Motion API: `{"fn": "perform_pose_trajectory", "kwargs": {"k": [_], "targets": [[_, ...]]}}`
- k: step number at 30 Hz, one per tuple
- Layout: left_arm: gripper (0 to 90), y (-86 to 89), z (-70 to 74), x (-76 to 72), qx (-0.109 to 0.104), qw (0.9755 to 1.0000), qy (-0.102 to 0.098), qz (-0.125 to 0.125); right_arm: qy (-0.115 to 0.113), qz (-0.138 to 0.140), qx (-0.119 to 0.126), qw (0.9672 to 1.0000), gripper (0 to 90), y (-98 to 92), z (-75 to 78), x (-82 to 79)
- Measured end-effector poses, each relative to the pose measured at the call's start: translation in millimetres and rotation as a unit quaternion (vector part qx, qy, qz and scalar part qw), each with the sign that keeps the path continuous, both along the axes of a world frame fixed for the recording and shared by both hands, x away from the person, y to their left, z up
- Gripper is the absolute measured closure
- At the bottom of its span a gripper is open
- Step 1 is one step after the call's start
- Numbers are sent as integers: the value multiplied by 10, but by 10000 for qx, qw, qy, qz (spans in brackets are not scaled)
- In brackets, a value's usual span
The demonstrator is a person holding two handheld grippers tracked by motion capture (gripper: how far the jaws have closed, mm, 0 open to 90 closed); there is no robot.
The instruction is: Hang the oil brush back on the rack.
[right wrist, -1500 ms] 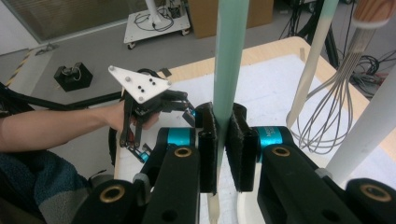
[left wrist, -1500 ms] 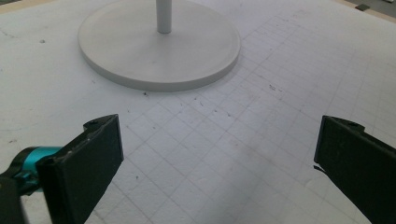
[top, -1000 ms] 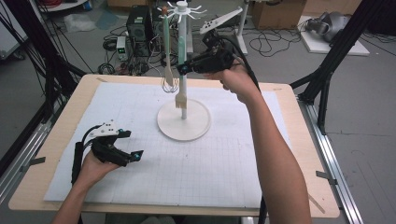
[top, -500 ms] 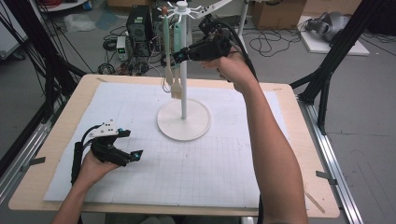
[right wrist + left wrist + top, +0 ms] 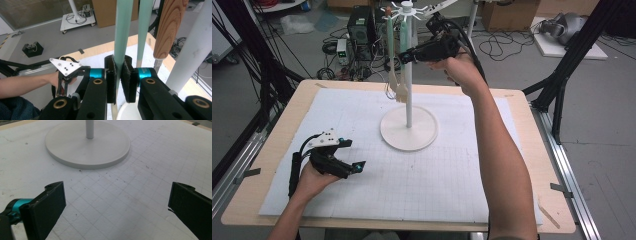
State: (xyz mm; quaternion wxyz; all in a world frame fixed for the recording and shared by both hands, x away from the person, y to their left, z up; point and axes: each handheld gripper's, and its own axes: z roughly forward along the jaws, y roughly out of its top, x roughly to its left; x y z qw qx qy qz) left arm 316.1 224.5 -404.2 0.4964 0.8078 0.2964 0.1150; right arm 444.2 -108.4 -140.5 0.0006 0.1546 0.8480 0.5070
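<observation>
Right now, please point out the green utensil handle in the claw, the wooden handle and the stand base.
green utensil handle (image 5: 122,37), right gripper view, mid-shaft
wooden handle (image 5: 168,27), right gripper view, grained side
stand base (image 5: 75,150), left gripper view, top face

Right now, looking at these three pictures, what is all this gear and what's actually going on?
A person works at a table with a hand-held two-jaw tool in each hand. One picture looks down from above; the other two come from cameras riding on each tool. On the white gridded mat stands a white utensil stand with utensils hanging from its top. The right tool is raised and shut on a mint-green utensil handle. The left tool rests low over the mat, open, holding nothing.
</observation>
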Motion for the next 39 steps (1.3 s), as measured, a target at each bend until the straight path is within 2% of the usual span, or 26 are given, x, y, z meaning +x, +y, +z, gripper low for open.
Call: {"fn": "perform_pose_trajectory", "kwargs": {"k": [8,20,31,34,38,39], "targets": [[17,15,7,1,8,10000,-5,-5,-20,28,-14,10000,833,57,33,26],[18,-3,-1,2,-1,10000,9,-31,48,-128,-32,9999,832,21,-12,54],[17,13,-1,6,15,10000,10,-10,-7,-228,157,9996,820,1,-64,36],[17,14,-5,7,-1,10000,17,9,-25,-269,134,9995,781,-2,-76,24],[17,23,-3,13,14,10000,8,-9,-17,-288,129,9995,774,-8,-90,20],[17,26,-4,13,-1,10000,15,12,-45,-305,133,9994,740,-11,-100,16]]}}
